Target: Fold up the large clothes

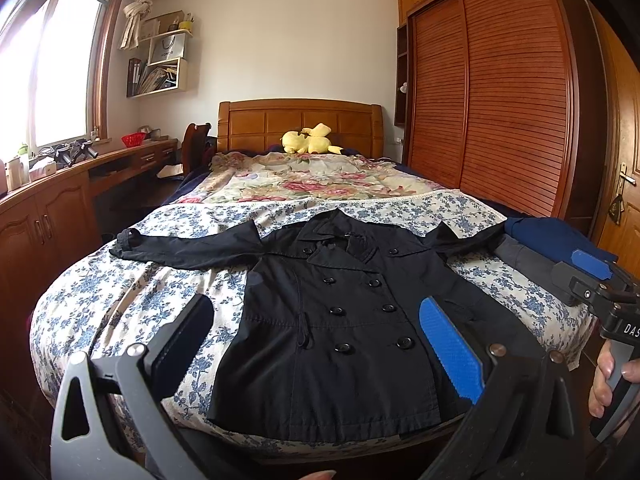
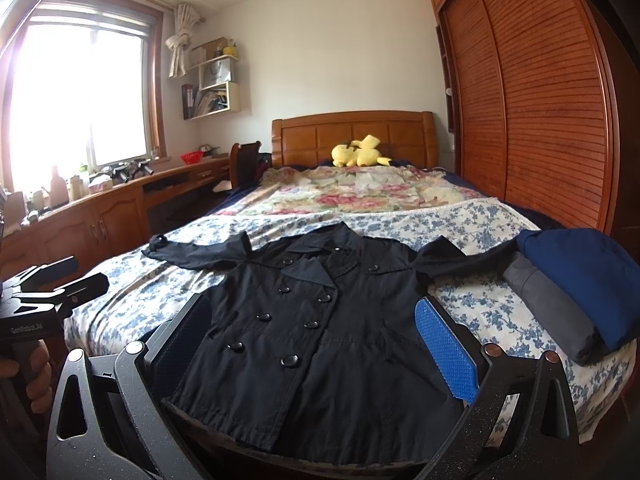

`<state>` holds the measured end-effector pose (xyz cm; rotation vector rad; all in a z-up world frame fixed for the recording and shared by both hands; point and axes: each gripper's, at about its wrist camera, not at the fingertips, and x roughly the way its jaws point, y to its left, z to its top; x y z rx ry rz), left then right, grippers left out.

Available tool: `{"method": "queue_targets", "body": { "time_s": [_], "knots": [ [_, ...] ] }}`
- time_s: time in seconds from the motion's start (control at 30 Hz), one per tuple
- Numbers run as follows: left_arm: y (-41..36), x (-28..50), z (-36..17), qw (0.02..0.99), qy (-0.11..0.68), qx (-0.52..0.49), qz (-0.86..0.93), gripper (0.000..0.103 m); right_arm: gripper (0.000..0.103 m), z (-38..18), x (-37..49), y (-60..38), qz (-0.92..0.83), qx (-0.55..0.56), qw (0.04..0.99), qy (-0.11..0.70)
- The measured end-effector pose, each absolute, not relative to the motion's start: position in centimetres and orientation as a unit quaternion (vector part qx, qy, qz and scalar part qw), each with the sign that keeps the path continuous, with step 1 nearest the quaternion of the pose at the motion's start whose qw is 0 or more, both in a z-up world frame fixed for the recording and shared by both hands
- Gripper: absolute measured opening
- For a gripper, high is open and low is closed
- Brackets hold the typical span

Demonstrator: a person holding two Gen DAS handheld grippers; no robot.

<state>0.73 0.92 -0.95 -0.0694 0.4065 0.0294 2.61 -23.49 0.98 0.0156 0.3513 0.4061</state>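
Readable writing is scarce. The white paper bag (image 1: 167,49) on the wall shelf (image 1: 160,62) far ahead and left of the left gripper (image 1: 316,344) carries the word "HONOR". Seen from the right wrist, the body of the left gripper shows "GenRobot.AI"; seen from the left wrist, the body of the right gripper (image 2: 312,340) shows the letters "DAS", the rest cut off at the frame edge.

The black coat (image 1: 340,320) lies flat and face up on the blue-flowered sheet (image 1: 140,292), buttoned, sleeves spread to both sides, its hem nearest the grippers. Both grippers hang above the hem end with fingers spread wide, nothing between them, the coat's front framed in the gap.

Just right of the right gripper sits a folded stack: a dark blue garment (image 2: 584,276) on top of a grey garment (image 2: 548,304), with the coat's sleeve reaching up to it. Beyond the coat lies a pink-flowered quilt (image 1: 304,180), then a yellow plush toy (image 1: 308,140) against the wooden headboard (image 1: 300,120). A slatted wooden wardrobe (image 1: 492,92) stands to the right; a window (image 2: 76,96) and long wooden counter (image 2: 104,208) run along the left.
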Motion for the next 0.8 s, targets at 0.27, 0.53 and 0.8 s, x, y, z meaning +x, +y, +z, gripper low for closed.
{"method": "queue_targets", "body": {
  "time_s": [0.27,0.53,0.8],
  "knots": [
    [0.88,0.63,-1.02,0.979,0.199,-0.033,0.014,0.103,0.103,0.94,2.53,-23.42,0.201,0.008,0.964,0.174],
    [0.58,0.16,-0.77,0.98,0.195,-0.03,0.013,0.103,0.103,0.98,2.51,-23.38,0.201,0.008,0.964,0.175],
    [0.27,-0.02,-0.57,0.981,0.194,-0.026,0.013,0.103,0.103,1.0,2.48,-23.33,0.201,0.008,0.964,0.175]
  ]
}}
